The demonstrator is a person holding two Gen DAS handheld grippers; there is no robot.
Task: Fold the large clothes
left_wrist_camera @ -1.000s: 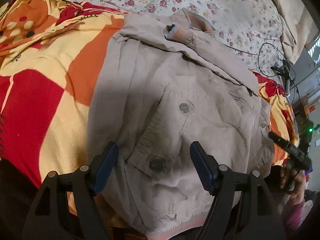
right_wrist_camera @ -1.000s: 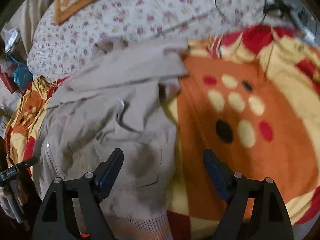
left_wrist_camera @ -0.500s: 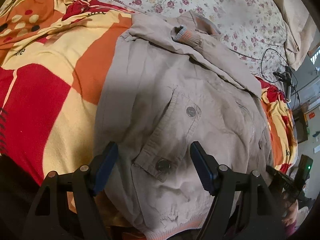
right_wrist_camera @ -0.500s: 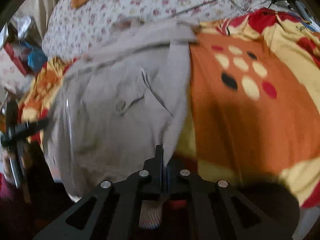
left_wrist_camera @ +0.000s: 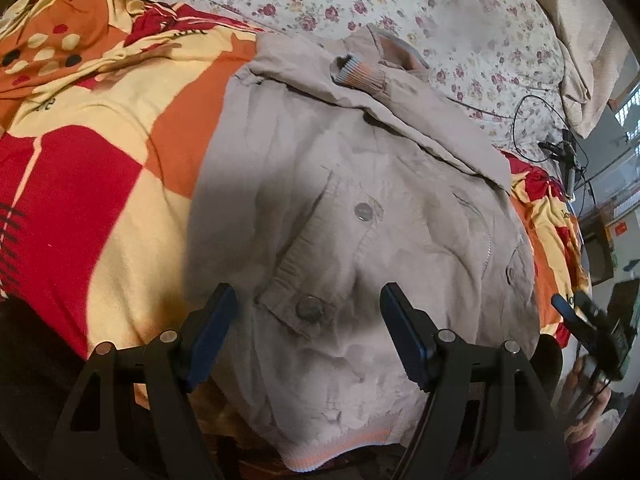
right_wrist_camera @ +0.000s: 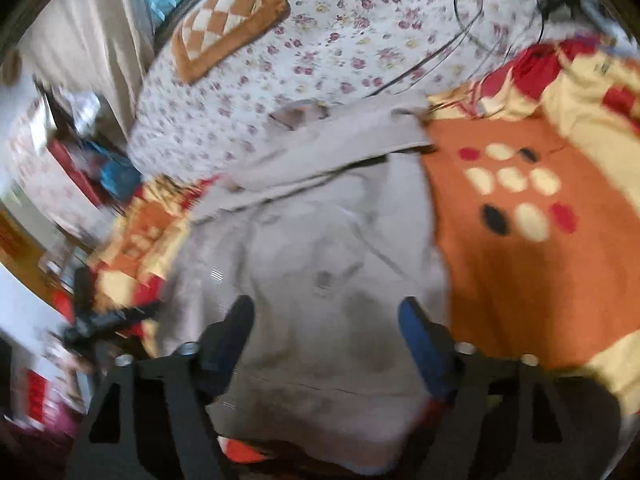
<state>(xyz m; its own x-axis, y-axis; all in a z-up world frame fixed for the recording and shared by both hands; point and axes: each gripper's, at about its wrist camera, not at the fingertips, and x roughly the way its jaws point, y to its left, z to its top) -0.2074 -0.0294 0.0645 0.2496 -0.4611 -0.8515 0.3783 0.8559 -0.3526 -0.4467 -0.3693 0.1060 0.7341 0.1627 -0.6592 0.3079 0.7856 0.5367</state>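
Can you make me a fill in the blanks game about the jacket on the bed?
1. The jacket is the colour ____.
2. The jacket lies on a blanket of red, yellow and ____ patches.
3. The sheet behind the jacket has a pattern of little ____.
4. The left gripper has its jaws ____ above the jacket.

Missing words: beige; orange; flowers; open

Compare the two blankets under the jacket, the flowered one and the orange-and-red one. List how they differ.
1. Pattern: the flowered sheet is white with small dark red flowers; the orange-and-red blanket has big blocks of red, orange and cream, with ovals.
2. Place: the blocky blanket lies under most of the beige jacket, near the open grippers; the flowered sheet lies beyond, under the collar.

Both are spread on the bed.
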